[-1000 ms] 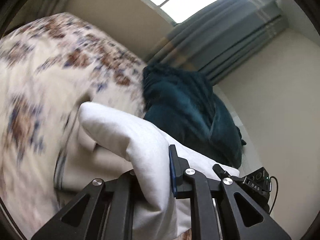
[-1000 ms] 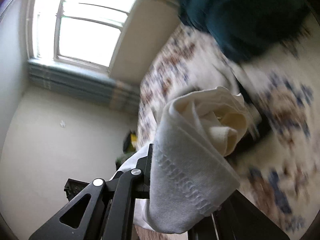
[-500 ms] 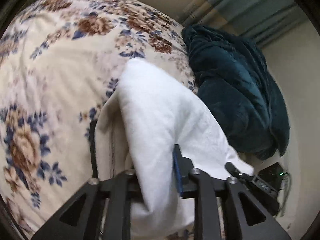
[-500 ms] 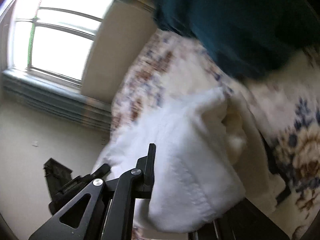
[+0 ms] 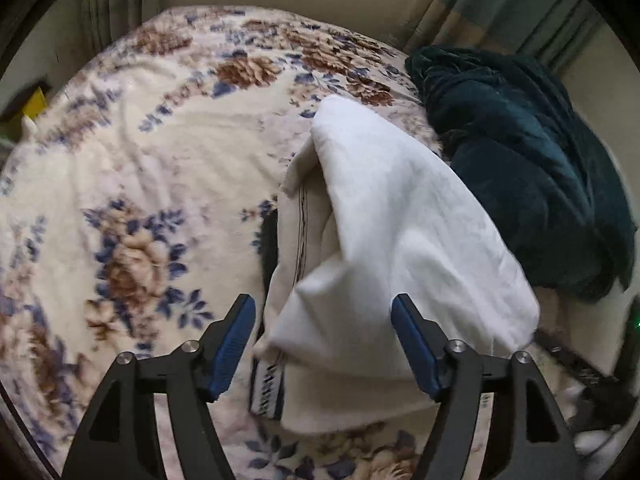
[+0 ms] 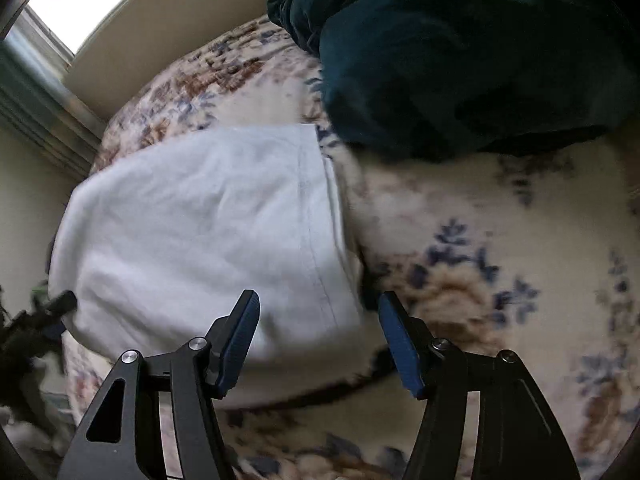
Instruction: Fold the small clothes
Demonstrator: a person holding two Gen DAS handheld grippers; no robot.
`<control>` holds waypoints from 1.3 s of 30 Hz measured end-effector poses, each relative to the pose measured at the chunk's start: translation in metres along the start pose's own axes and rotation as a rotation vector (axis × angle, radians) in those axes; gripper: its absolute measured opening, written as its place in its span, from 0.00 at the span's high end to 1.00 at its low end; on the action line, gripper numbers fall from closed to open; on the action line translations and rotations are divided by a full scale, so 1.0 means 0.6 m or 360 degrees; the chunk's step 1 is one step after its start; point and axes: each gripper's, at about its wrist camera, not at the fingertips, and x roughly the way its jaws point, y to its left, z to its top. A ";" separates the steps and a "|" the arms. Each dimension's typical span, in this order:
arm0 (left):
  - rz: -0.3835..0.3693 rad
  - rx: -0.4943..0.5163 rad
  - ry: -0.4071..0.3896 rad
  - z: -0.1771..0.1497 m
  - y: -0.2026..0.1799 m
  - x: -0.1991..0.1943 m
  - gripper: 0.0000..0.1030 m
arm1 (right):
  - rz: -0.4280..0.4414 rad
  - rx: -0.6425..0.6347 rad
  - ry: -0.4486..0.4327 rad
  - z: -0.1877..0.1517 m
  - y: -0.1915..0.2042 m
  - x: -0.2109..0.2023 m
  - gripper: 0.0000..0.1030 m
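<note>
A folded white garment [image 5: 404, 232] lies on a bed covered by a flowered blanket [image 5: 160, 168], just beside a heap of dark teal blanket [image 5: 520, 168]. The left gripper [image 5: 324, 340] points down over the garment's near end, its jaws opening, blue pads [image 5: 232, 344] clear of the cloth. The right gripper [image 6: 316, 336] is likewise opening over the garment's hemmed edge, gripping nothing.
</note>
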 end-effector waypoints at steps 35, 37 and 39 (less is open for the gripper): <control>0.0270 0.0303 -0.0515 -0.320 -0.230 -0.644 0.05 | -0.0305 -0.0420 -0.0599 -0.323 0.063 -0.837 0.00; 0.0278 0.0321 -0.0554 -0.345 -0.238 -0.677 0.05 | -0.0295 -0.0436 -0.0636 -0.352 0.060 -0.882 0.00; 0.0282 0.0319 -0.0583 -0.367 -0.244 -0.706 0.05 | -0.0284 -0.0440 -0.0655 -0.379 0.054 -0.923 0.00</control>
